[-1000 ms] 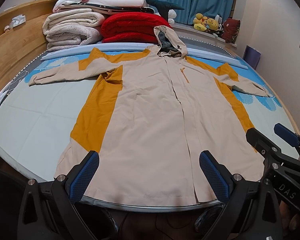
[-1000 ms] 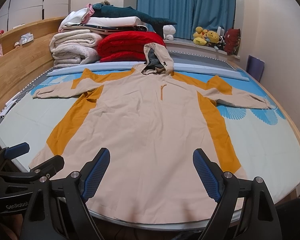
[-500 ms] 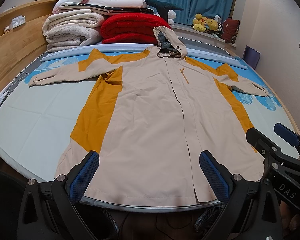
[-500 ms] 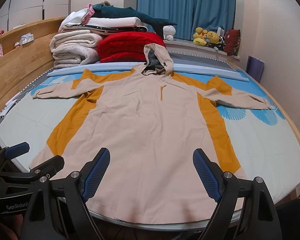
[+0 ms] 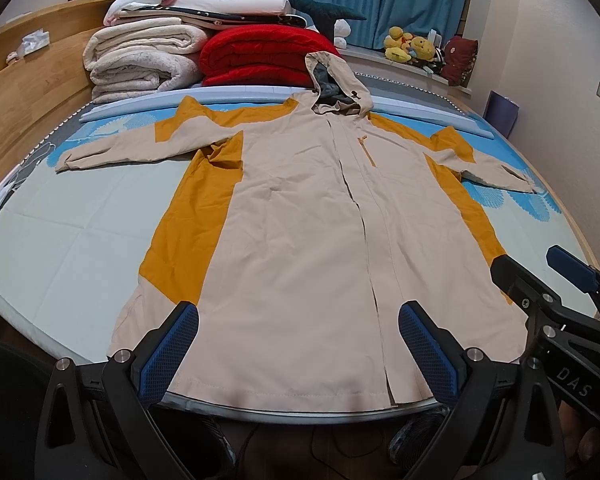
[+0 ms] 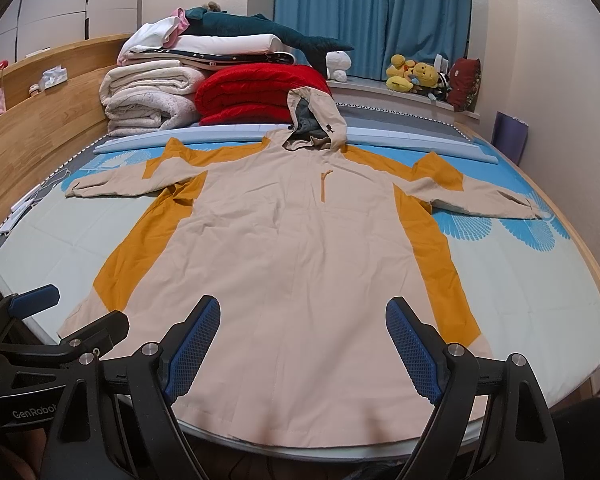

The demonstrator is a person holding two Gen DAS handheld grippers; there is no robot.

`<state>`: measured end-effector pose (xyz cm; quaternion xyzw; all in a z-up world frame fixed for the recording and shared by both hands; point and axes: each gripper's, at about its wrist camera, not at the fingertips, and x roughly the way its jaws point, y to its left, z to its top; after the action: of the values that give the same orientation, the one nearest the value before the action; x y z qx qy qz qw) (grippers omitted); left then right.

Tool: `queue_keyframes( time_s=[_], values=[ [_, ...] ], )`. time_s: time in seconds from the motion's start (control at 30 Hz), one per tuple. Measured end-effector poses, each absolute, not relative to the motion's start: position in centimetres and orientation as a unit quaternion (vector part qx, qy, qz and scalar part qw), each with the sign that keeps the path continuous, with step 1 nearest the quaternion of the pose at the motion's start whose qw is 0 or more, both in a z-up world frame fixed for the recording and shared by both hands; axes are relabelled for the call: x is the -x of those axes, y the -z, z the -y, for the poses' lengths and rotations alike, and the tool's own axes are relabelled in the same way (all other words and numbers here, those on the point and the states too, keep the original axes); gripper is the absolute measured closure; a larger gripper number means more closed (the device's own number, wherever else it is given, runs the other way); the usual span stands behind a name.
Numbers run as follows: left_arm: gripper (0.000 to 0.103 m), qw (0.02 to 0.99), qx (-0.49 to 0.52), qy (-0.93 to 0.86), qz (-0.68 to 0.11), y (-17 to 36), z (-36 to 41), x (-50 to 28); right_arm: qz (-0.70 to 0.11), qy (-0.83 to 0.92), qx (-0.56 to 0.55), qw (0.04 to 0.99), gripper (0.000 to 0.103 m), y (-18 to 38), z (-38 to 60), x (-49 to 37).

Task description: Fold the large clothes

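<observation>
The hooded coat (image 5: 308,216) lies flat, front up, on the bed (image 5: 60,248), sleeves out. It looks light, limp and slightly slick; cuffs or hem corners seem the best holds. Its back is hidden. Both grippers, left (image 5: 298,354) and right (image 6: 302,350), hover with fingers spread, holding nothing.

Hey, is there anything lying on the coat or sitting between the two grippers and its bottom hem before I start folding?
Nothing visible does. The coat lies flat on the bed with nothing on top of it. The left gripper and the right gripper both hang open just above the hem, with only coat fabric ahead.
</observation>
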<state>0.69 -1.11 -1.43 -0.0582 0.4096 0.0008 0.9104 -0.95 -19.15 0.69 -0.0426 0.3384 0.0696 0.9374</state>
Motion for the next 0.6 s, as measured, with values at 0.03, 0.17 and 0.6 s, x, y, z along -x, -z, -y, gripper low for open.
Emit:
queue_keyframes(
  time_s=[0.03, 0.17, 0.6],
  values=[
    [0.006, 0.911, 0.058, 0.001, -0.409, 1.4, 1.2, -0.7, -0.338, -0.069, 0.043, 0.938, 0.017, -0.7, 19.1, 1.0],
    [0.020, 0.910, 0.057, 0.010, -0.410, 1.2, 1.6, -0.8, -0.337, -0.067, 0.043, 0.938, 0.018, -1.0, 19.2, 0.9],
    [0.037, 0.917, 0.067, 0.023, -0.393, -0.2, 0.7, -1.7, -0.355, -0.045, 0.039, 0.933, 0.020, -2.1, 19.7, -0.9]
  ],
)
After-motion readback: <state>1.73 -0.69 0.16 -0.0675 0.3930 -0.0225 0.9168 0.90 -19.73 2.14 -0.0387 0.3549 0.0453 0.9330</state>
